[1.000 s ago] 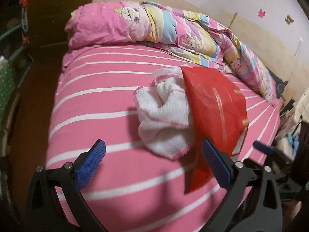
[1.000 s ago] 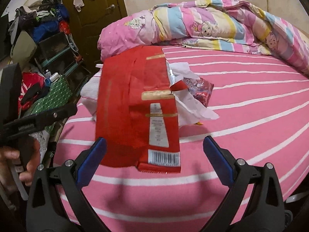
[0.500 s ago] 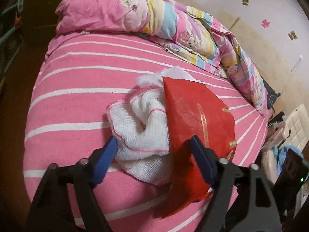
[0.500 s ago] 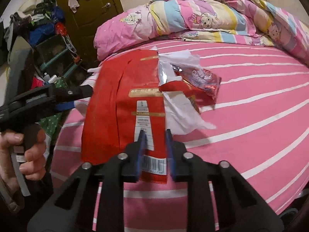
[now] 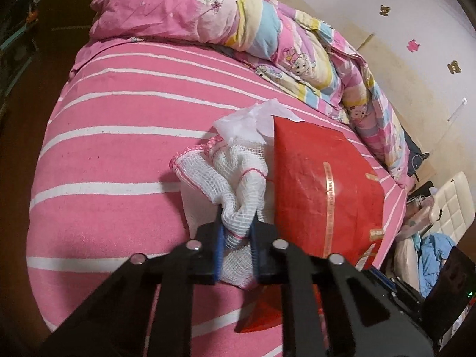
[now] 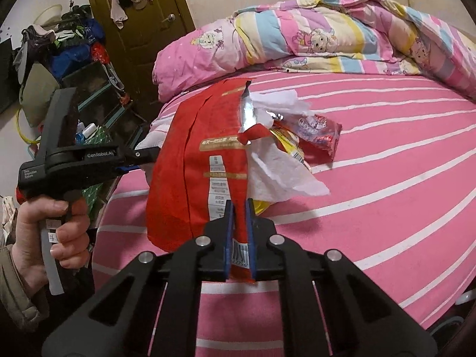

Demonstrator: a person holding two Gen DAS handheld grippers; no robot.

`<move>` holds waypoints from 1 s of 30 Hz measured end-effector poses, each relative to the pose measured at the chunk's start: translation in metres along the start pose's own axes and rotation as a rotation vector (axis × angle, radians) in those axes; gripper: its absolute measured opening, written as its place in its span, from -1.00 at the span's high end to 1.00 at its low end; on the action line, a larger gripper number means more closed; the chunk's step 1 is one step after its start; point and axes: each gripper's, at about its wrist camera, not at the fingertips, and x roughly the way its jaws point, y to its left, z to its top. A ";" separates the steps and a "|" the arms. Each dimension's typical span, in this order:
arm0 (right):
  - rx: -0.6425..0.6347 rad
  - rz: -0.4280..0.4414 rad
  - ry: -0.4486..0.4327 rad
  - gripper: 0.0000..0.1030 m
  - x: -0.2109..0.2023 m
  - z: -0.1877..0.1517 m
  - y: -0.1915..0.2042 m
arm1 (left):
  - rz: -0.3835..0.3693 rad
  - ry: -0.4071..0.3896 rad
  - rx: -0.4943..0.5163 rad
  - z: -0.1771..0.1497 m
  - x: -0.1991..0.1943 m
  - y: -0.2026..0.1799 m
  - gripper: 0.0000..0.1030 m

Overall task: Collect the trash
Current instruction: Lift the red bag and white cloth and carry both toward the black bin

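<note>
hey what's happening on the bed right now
A person is collecting trash off the pink striped bed with two handheld grippers. The right gripper is shut on the bottom edge of a big red foil bag. The left gripper is shut on a white mesh cloth beside it. Tissue and a small red wrapper lie at the bag's torn top.

Item count: one red bag (image 6: pixel 193 178), one white mesh cloth (image 5: pixel 238 184), one small snack wrapper (image 6: pixel 315 136), one duvet (image 6: pixel 312 38), two hand-held grippers.

left gripper (image 5: pixel 236 232) closed on cloth (image 5: pixel 235 184) | right gripper (image 6: pixel 238 223) lifted red bag (image 6: pixel 202 160)
</note>
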 end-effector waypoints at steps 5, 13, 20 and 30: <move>-0.027 -0.035 -0.061 0.85 -0.023 0.004 0.005 | -0.021 -0.037 0.019 0.000 -0.017 -0.002 0.81; -0.025 -0.103 -0.188 0.89 -0.074 0.014 0.006 | -0.006 -0.116 0.034 -0.006 -0.069 -0.004 0.81; -0.026 -0.131 -0.232 0.89 -0.110 0.019 0.006 | 0.016 -0.180 0.028 -0.004 -0.115 -0.011 0.81; 0.016 -0.119 -0.285 0.91 -0.158 0.021 -0.006 | 0.000 -0.193 0.034 -0.021 -0.167 -0.039 0.81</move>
